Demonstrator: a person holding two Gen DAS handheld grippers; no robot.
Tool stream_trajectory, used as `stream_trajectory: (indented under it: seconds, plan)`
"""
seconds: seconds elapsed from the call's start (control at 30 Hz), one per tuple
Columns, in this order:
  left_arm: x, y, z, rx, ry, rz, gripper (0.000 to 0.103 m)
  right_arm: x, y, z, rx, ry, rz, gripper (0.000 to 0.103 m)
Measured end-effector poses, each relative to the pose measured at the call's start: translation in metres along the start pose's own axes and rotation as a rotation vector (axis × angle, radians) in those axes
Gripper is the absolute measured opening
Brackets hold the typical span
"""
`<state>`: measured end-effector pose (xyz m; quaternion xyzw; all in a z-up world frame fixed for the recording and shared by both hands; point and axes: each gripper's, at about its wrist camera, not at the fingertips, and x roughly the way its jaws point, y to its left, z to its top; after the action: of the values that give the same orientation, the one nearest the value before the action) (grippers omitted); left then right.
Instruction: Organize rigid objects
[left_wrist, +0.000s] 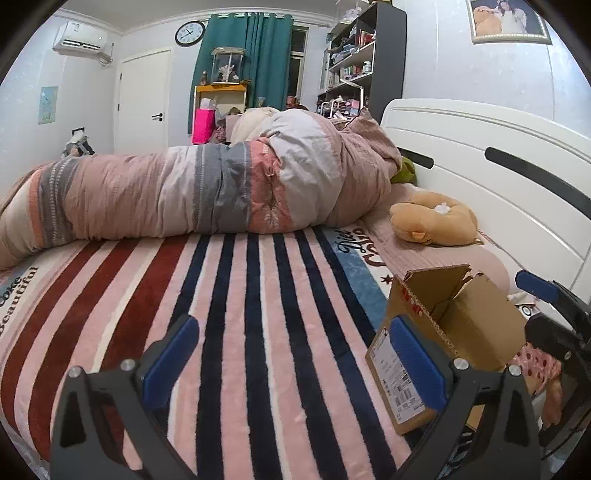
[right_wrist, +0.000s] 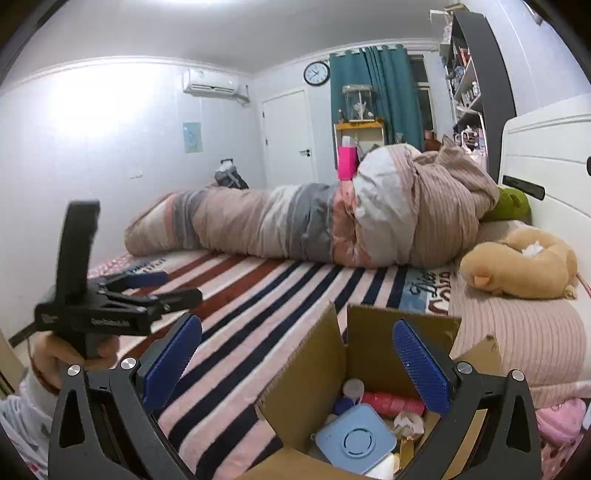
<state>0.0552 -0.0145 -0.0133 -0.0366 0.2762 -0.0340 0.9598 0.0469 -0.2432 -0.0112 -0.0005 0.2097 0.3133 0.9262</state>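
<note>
An open cardboard box (right_wrist: 314, 373) stands on the striped bed cover; it also shows in the left wrist view (left_wrist: 476, 325). Inside lie a light blue square device (right_wrist: 354, 439), a red bottle (right_wrist: 391, 402), a white round lid (right_wrist: 352, 387) and crumpled paper (right_wrist: 408, 422). My right gripper (right_wrist: 295, 365) is open and empty, hovering over the box's near-left flap. My left gripper (left_wrist: 295, 362) is open and empty above the blanket, left of the box; it shows in the right wrist view (right_wrist: 162, 284) at the left.
A rolled duvet (left_wrist: 221, 192) lies across the bed's far side. A tan plush toy (left_wrist: 436, 219) rests on the pillow (right_wrist: 524, 332) by the white headboard (left_wrist: 480, 173). A pink dotted item (right_wrist: 561, 421) lies right of the box. The striped blanket (left_wrist: 240, 314) spreads in front.
</note>
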Motion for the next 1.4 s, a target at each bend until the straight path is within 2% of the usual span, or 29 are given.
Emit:
stream_trajectory:
  seconds: [0.37, 1.03, 1.4]
  plan:
    - [-0.004, -0.002, -0.001, 0.012, -0.009, 0.030, 0.102, 0.005, -0.003, -0.012, 0.010, 0.008, -0.014, 0.103]
    - [-0.007, -0.001, -0.002, 0.018, -0.016, 0.047, 0.102, 0.001, -0.008, -0.011, 0.008, 0.003, -0.025, 0.103]
    - [-0.012, -0.004, 0.001, 0.026, -0.031, 0.054, 0.102, -0.006, 0.003, -0.006, 0.018, -0.021, -0.048, 0.103]
